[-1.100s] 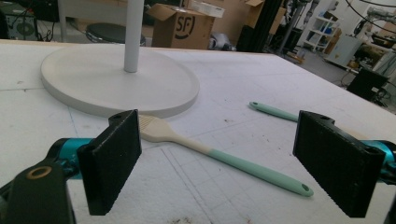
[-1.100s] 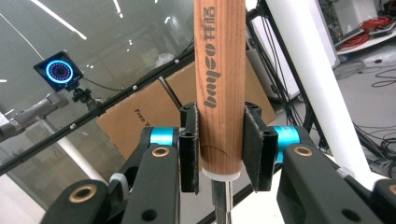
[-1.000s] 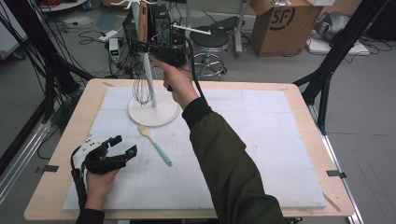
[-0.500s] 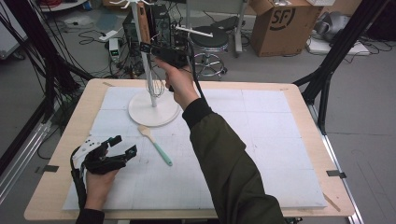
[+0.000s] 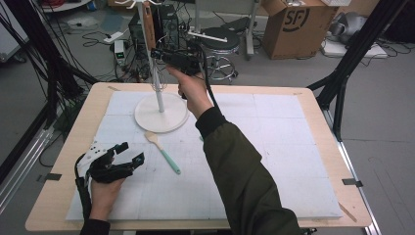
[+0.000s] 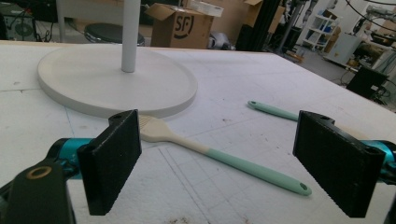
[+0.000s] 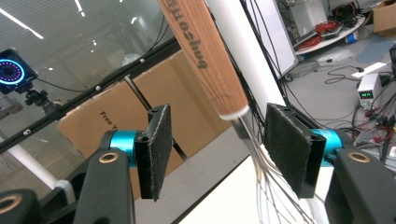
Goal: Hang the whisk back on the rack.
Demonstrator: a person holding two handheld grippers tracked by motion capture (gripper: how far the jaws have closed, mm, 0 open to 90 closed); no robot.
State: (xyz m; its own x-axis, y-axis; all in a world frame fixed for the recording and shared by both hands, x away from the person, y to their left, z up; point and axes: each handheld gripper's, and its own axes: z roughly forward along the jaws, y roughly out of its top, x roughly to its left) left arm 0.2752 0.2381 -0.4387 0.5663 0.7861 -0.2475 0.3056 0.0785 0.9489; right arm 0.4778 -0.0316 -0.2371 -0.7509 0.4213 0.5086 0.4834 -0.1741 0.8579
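Nearest the person in the high view, the left hand-held gripper (image 5: 131, 152) rests low on the white mat of the desk (image 5: 83, 127), its jaws standing wide apart with nothing between them. Its own view adds what the high view cannot resolve: the spatula (image 6: 219, 157) lies just past the pads, cream blade touching or nearly touching the round base of the white stand (image 6: 116, 81), mint handle running toward the right, and a second mint handle (image 6: 273, 110) lies farther off, cut short by the right jaw. In the high view that second handle is hidden behind the sleeve (image 5: 244, 171). Farther out, the right hand-held gripper (image 5: 159, 54) is held up beside the stand's pole, where its jaws are too small and dark to read. The right gripper view settles it: the jaws have just been opening, and the wooden handle (image 7: 205, 56) of a whisk hangs between them beside the pole, touching neither pad. The whisk's wires are a pale blur below, and its top end is cut off.
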